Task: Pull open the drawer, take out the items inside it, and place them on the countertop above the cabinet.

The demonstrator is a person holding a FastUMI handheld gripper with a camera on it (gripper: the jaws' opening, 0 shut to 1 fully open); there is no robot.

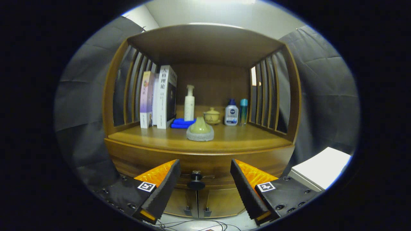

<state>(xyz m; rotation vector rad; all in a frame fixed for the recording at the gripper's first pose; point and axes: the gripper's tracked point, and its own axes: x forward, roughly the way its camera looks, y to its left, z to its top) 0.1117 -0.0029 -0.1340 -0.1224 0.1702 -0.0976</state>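
Between the spread tool (204, 179) fingers, seemingly untouched, the drawer knob (196, 181).

Books (159, 96) stand left on the countertop (231, 139); bottles (236, 112) right; drawer knob (196, 181) below, between the parted gripper (204, 173) fingers.

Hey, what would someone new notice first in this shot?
The hand-held gripper stands open, its fingers flanking the dark drawer knob on the wooden cabinet. On the countertop beyond them, a pale green vase sits in front, with upright books behind it to one side.
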